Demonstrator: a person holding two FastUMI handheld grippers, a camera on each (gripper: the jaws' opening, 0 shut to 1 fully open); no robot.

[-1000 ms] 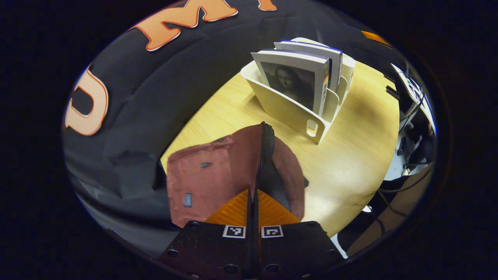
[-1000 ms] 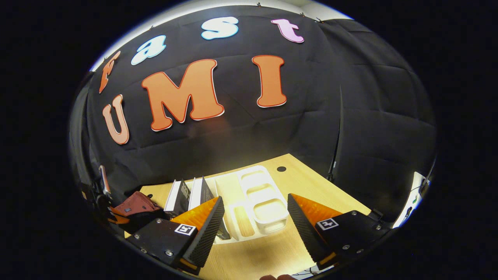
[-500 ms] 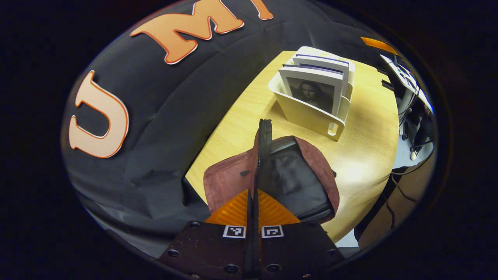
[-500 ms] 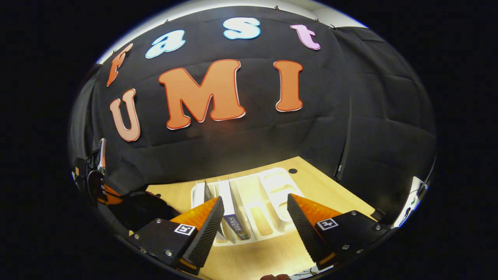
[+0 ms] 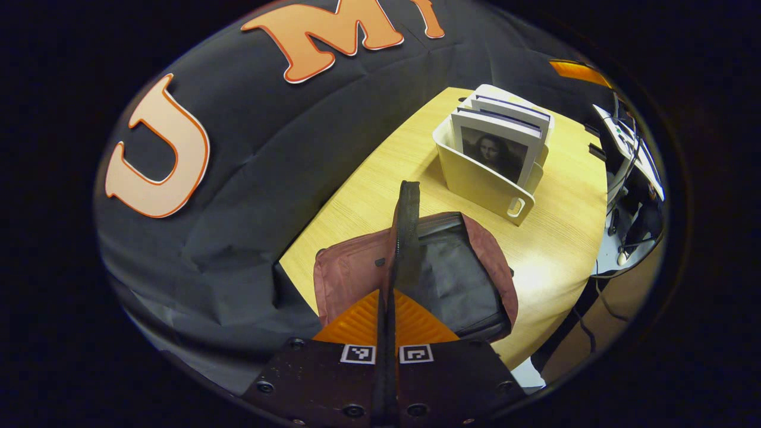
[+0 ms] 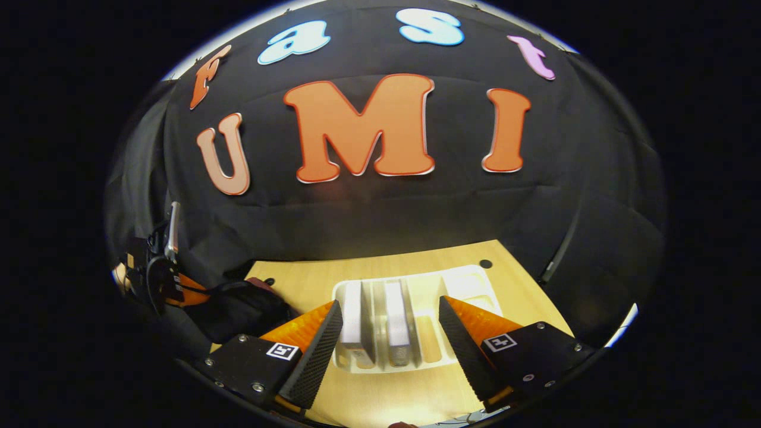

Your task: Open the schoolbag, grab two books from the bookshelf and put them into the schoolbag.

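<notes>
In the left gripper view, the left gripper [image 5: 386,297] is clenched on the black zipper edge [image 5: 406,229] of the schoolbag [image 5: 351,276], holding that edge up so the flap stands on end. The schoolbag is reddish brown and lies on the near left part of the wooden tabletop [image 5: 559,238], with its dark lining [image 5: 452,279] showing to the right of the raised edge. Farther off and to the right stands the white bookshelf [image 5: 484,184], well apart from the schoolbag, with 2 books [image 5: 496,148] upright in its slots.

In the right gripper view, the right gripper [image 6: 389,339] hangs released above the bookshelf [image 6: 416,356], its fingers spread wide and touching nothing. The 2 books [image 6: 374,321] stand side by side between the fingers, in the left slots of the bookshelf. At the far left the schoolbag [image 6: 238,309] shows as a dark mass, with the left gripper [image 6: 166,285] at its edge.
</notes>
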